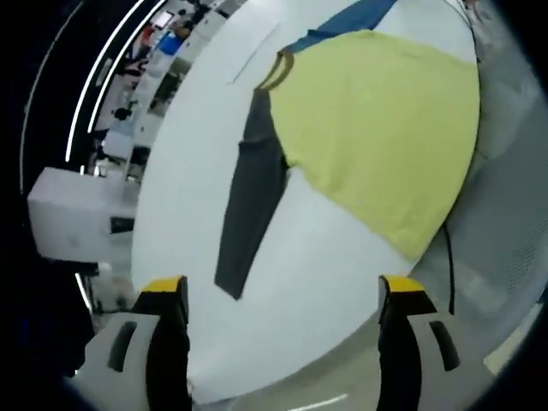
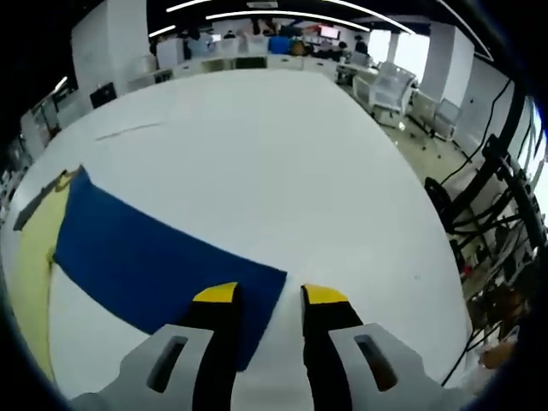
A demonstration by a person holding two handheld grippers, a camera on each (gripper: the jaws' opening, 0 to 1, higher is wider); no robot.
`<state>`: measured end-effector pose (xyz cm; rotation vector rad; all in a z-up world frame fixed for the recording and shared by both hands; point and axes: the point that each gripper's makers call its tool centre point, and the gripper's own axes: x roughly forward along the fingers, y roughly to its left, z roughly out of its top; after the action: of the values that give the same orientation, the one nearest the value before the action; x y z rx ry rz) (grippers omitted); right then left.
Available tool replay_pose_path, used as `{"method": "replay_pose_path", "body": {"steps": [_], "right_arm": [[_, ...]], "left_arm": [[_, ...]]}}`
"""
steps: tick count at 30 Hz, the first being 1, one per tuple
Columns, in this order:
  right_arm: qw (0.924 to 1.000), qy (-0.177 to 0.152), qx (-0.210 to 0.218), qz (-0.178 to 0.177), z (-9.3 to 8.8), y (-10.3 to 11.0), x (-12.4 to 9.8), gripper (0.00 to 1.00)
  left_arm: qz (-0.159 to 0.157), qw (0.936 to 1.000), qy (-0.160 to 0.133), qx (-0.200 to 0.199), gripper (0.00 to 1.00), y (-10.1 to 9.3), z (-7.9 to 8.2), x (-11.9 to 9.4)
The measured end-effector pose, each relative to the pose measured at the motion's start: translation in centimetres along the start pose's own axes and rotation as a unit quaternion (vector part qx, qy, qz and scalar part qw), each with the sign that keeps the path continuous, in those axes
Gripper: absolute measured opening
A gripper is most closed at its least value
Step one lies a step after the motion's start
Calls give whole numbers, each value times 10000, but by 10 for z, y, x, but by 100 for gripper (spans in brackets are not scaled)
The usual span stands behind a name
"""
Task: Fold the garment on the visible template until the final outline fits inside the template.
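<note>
1. One shirt lies flat on the white table: yellow body, dark grey sleeve, blue sleeve.
2. Left gripper hangs above the table with jaws spread wide, holding nothing, the grey sleeve's cuff just ahead of it.
3. Right gripper has its jaws parted over the blue sleeve's cuff corner; whether they pinch the cloth, I cannot tell.

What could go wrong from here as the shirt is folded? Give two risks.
1. The right gripper is at the blue sleeve's cuff corner; its fingers may catch only a thin edge and let it slip.
2. The yellow body lies close to the table's edge, so pulling could drag it over the edge.
</note>
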<state>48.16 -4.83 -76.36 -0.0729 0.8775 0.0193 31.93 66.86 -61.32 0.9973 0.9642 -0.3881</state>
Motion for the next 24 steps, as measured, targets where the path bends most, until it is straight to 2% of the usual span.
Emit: {"method": "replay_pose_path", "body": {"steps": [5, 8, 11, 13, 16, 17, 19, 23, 24], "right_arm": [[10000, 32, 31, 27, -2, -1, 2, 27], [10000, 35, 27, 2, -2, -2, 1, 27], [10000, 26, 52, 15, -2, -2, 2, 26], [10000, 10, 43, 50, 0, -1, 4, 25], [9999, 12, 132, 42, 0, -3, 4, 25], [9998, 11, 174, 66, 0, -4, 6, 25], [9999, 35, 98, 60, 0, -5, 6, 25], [9998, 98, 104, 102, -3, -3, 3, 24], [9998, 133, 89, 93, -4, -3, 2, 24]], "left_arm": [[-147, 9990, -338, -257, 93, -1, 9, -12], [-314, 9960, -659, -522, 94, -6, 19, -21], [-467, 9913, -934, -804, 99, -10, 27, -28], [-549, 9871, -1145, -973, 99, -11, 33, -33], [-642, 9752, -1722, -1233, 99, -11, 49, -42], [-604, 9759, -1683, -1254, 99, -10, 47, -43], [-548, 9732, -1800, -1321, 99, -8, 49, -48], [-748, 9577, -2158, -1751, 99, -11, 56, -60], [-748, 9555, -2204, -1812, 99, -10, 56, -63]]}}
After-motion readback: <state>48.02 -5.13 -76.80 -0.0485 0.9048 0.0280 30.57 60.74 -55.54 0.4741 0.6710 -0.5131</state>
